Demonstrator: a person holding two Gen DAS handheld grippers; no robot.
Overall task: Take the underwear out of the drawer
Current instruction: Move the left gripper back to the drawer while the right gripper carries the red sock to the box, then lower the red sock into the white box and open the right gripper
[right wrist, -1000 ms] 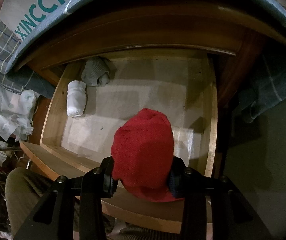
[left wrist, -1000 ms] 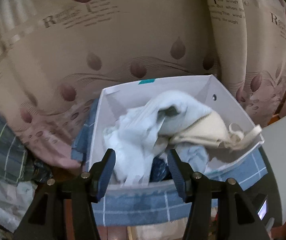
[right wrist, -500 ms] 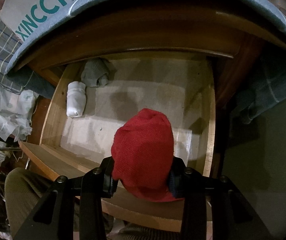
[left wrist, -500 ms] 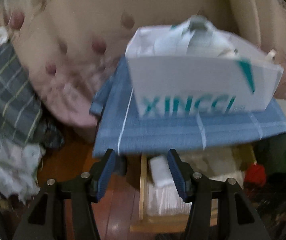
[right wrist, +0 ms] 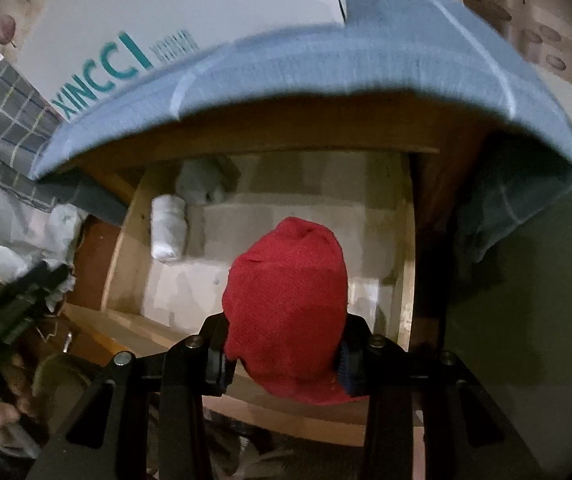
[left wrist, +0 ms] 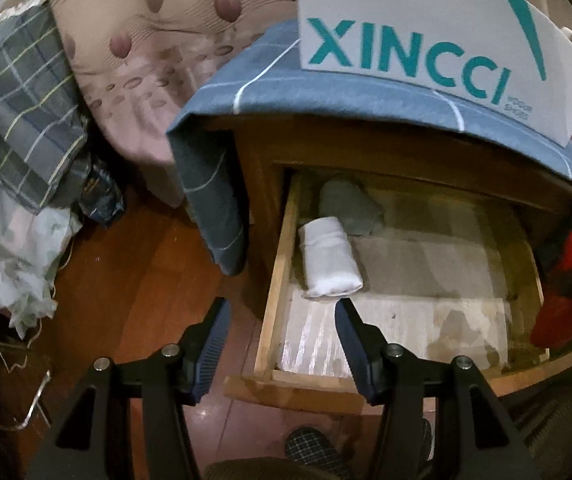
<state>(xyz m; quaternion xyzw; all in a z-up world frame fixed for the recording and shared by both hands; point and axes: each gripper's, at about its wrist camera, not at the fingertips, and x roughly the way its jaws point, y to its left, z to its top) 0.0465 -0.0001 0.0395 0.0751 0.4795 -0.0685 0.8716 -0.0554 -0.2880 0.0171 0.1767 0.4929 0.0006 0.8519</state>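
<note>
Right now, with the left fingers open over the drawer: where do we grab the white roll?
Pinch the white roll across its middle, from above. It lies flat, long axis running front to back, close beside the drawer left wall with the grey roll at its far end. Probably tight on the wall side.

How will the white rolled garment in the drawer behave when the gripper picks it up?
The white roll is soft cloth, so it will probably squash and may unroll. It looks light. Like the red garment bulging between the right gripper's pads, it should not slip.
</note>
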